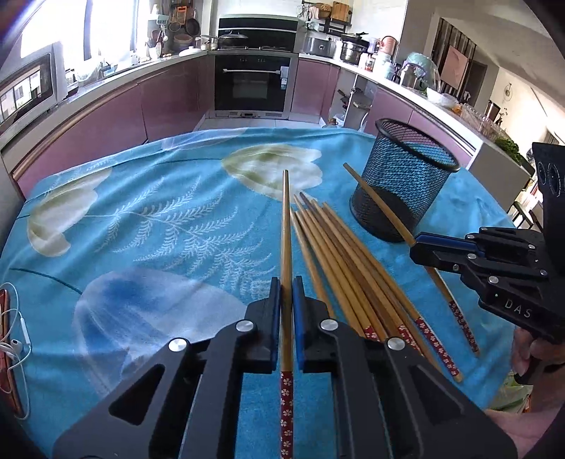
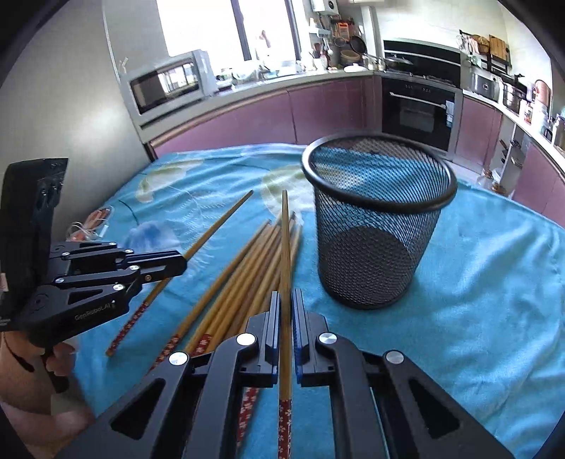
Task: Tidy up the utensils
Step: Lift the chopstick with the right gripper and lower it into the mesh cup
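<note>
Jaws of each gripper clamp one chopstick: left gripper, right gripper. Pickup looks done. Next, tip both into the mesh cup.

Kitchen, daylit. Bright window above counter, overexposed. Curved run of mauve cabinet fronts under pale worktop. Built-in black oven at centre, hob with lidded pan above. Silver microwave at counter end. Pots, rice cooker, jars crowd far worktop. Pale wall beside microwave. Light tiled floor. Table under blue cloth with white leaf-and-flower print.
</note>
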`<action>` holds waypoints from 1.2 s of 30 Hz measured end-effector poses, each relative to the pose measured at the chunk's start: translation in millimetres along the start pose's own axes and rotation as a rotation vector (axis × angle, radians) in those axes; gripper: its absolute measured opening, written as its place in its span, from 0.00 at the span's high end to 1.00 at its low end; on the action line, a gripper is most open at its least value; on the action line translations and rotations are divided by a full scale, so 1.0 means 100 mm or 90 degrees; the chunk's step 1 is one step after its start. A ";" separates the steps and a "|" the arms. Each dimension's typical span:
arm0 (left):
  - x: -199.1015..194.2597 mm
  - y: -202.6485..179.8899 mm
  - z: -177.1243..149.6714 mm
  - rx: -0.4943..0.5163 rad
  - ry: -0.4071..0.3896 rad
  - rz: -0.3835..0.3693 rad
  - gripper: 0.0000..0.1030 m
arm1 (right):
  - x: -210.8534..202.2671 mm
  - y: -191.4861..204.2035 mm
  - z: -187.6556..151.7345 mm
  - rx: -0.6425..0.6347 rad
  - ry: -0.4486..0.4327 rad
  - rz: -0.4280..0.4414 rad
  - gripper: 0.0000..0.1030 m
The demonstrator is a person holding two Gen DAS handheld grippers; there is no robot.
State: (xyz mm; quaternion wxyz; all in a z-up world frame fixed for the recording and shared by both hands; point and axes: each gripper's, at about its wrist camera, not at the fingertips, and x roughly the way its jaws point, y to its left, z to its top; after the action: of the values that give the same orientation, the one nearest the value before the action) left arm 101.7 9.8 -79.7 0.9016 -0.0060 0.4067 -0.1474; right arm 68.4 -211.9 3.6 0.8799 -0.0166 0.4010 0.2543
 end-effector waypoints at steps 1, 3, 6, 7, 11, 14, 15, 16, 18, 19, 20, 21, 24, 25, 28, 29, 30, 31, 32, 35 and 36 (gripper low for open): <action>-0.06 -0.01 0.02 0.001 -0.008 -0.012 0.93 | -0.06 0.01 0.01 -0.003 -0.010 0.007 0.95; -0.18 -0.04 0.07 0.003 -0.025 -0.041 0.93 | -0.17 0.02 0.05 -0.005 -0.029 0.021 0.95; -0.37 -0.10 0.15 0.006 -0.055 -0.078 0.93 | -0.33 0.01 0.10 -0.002 -0.059 0.036 0.95; -0.44 -0.13 0.17 0.006 -0.064 -0.089 0.93 | -0.37 0.01 0.12 0.000 -0.070 0.040 0.95; -0.65 -0.22 0.26 0.004 -0.097 -0.129 0.93 | -0.55 -0.01 0.20 0.002 -0.112 0.051 0.95; -0.80 -0.30 0.33 0.004 -0.126 -0.153 0.93 | -0.67 -0.02 0.26 0.001 -0.137 0.056 0.95; -0.84 -0.32 0.36 0.006 -0.136 -0.156 0.93 | -0.70 -0.04 0.28 0.000 -0.143 0.058 0.95; -0.89 -0.34 0.39 0.007 -0.147 -0.158 0.93 | -0.75 -0.06 0.31 0.000 -0.152 0.057 0.95; -0.95 -0.38 0.46 0.007 -0.162 -0.167 0.93 | -0.82 -0.08 0.36 -0.005 -0.167 0.051 0.95; -0.96 -0.39 0.50 0.006 -0.167 -0.169 0.93 | -0.84 -0.08 0.39 -0.005 -0.174 0.049 0.95; -0.98 -0.40 0.54 0.006 -0.173 -0.171 0.93 | -0.87 -0.10 0.43 -0.006 -0.180 0.049 0.95; -1.00 -0.42 0.57 0.009 -0.179 -0.173 0.93 | -0.90 -0.11 0.46 -0.006 -0.185 0.048 0.95; -1.05 -0.48 0.69 0.012 -0.192 -0.175 0.93 | -0.98 -0.15 0.54 -0.010 -0.202 0.042 0.95; -1.06 -0.48 0.73 0.008 -0.196 -0.179 0.93 | -1.01 -0.16 0.57 -0.011 -0.207 0.041 0.95; -1.11 -0.53 0.88 0.007 -0.209 -0.189 0.93 | -1.08 -0.21 0.65 -0.010 -0.224 0.036 0.95; -1.11 -0.55 0.93 0.009 -0.215 -0.189 0.93 | -1.11 -0.24 0.69 -0.009 -0.228 0.034 0.95; -1.13 -0.57 0.98 0.010 -0.221 -0.188 0.93 | -1.13 -0.25 0.72 -0.008 -0.231 0.033 0.95; -1.15 -0.59 1.03 0.012 -0.227 -0.190 0.93 | -1.15 -0.27 0.76 -0.008 -0.236 0.031 0.95; -1.16 -0.61 1.08 0.012 -0.232 -0.193 0.93 | -1.17 -0.30 0.78 -0.009 -0.240 0.028 0.95; -1.19 -0.68 1.24 0.012 -0.243 -0.203 0.93 | -1.22 -0.35 0.85 -0.010 -0.252 0.019 0.95; -1.19 -0.70 1.28 0.011 -0.247 -0.205 0.93 | -1.22 -0.38 0.87 -0.008 -0.255 0.019 0.95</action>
State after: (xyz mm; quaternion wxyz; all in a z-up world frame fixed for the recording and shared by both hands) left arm 103.3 -39.3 102.4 0.9277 -0.0907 0.2188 -0.2886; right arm 79.8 -277.8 143.5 0.9381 0.0344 0.2168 0.2678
